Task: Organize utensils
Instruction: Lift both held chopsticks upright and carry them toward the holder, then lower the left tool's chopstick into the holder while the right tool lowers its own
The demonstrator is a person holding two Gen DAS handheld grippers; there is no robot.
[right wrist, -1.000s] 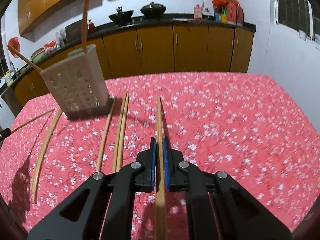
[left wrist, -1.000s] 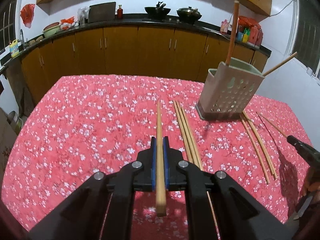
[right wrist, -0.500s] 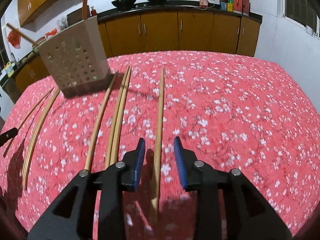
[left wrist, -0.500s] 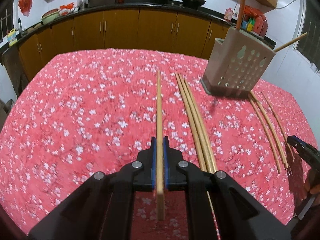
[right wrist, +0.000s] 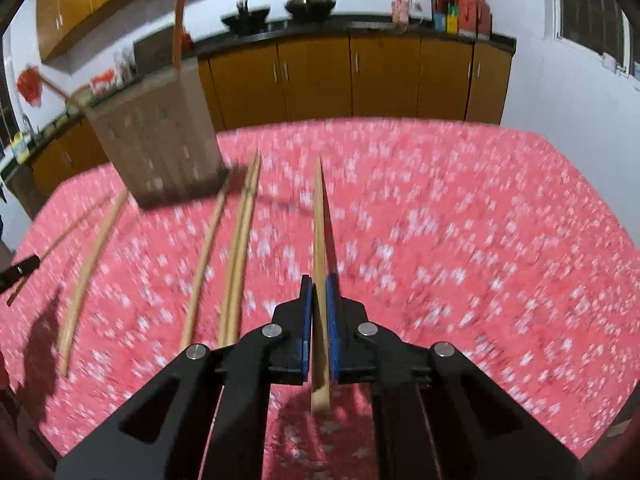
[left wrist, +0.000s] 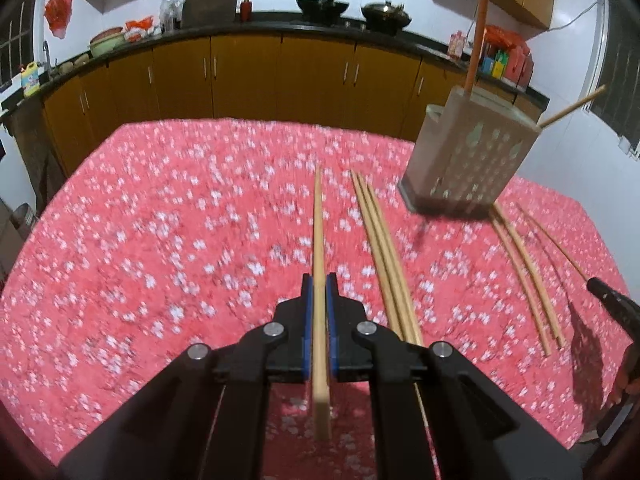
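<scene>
- Left gripper (left wrist: 319, 280): our blue pads are clamped tight on a pale wooden chopstick (left wrist: 319, 240); it runs straight up the centre of the left wrist view, its butt end sticking out behind the jaws.
- Right gripper (right wrist: 319, 280): pads also pinched shut, on a second pale wooden chopstick (right wrist: 319, 232), centre of the right wrist view.
- Both views are motion-blurred; we can't tell whether the far tips touch the cloth.
- Red floral tablecloth (left wrist: 160, 240) fills the middle and lower frame.
- Beige perforated plastic utensil holder (left wrist: 468, 160) stands upper right in the left view, upper left in the right view; an orange-brown stick (left wrist: 478, 28) rises upright from it, another leans out of its right side.
- Bundle of loose bamboo chopsticks (left wrist: 384, 248) lies on the cloth just right of our left-held one.
- Further loose chopsticks (left wrist: 524, 264) lie right of centre, below the holder.
- Brown kitchen cabinets (left wrist: 240, 76) run across the top.
</scene>
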